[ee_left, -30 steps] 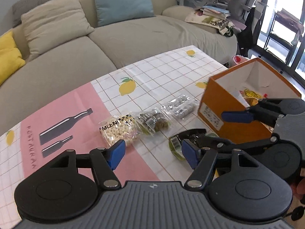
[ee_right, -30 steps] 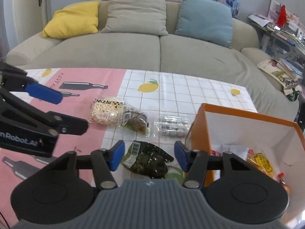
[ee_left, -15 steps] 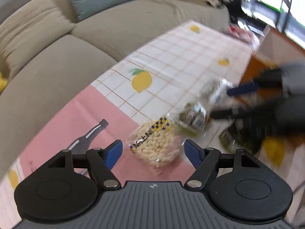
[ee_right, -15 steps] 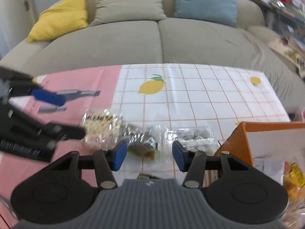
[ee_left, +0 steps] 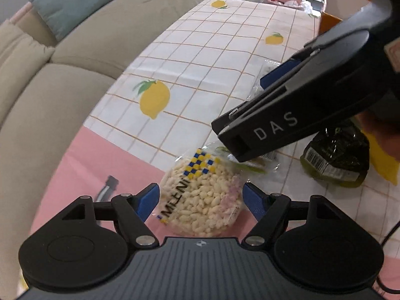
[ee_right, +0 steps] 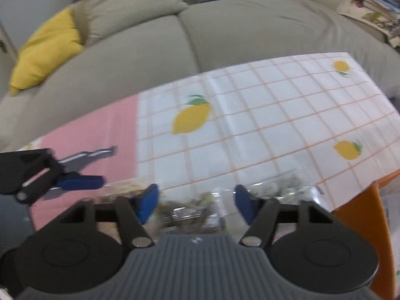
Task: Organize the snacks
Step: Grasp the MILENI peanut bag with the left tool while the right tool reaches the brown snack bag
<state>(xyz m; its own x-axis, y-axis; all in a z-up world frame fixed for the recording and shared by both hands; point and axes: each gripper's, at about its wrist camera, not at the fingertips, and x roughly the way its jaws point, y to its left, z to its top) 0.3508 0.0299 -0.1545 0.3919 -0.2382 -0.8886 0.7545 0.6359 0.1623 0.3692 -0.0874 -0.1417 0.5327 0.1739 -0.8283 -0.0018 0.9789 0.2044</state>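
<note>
A clear bag of puffed white snacks (ee_left: pixel 202 200) lies on the tablecloth between the fingers of my open left gripper (ee_left: pixel 198 200). My right gripper (ee_right: pixel 196 203) is open, low over a clear bag of brownish snacks (ee_right: pixel 190 212). A second clear bag (ee_right: pixel 280 187) lies to its right. In the left wrist view the right gripper's black body (ee_left: pixel 295 115) crosses above the snacks, hiding most of the brownish bag. A dark green packet (ee_left: pixel 337 155) lies further right. The orange box (ee_right: pixel 360 215) stands at the right edge.
The table (ee_right: pixel 275 115) has a pink and white checked cloth with lemons. A beige sofa (ee_right: pixel 225 37) with yellow, beige and teal cushions runs behind it. The left gripper's blue fingertip (ee_right: pixel 80 181) shows at the left of the right wrist view.
Both grippers moved forward and down toward the snack bags. The left gripper now straddles the puffed snack bag; the right gripper left the green packet and now hovers over the brownish bag.
</note>
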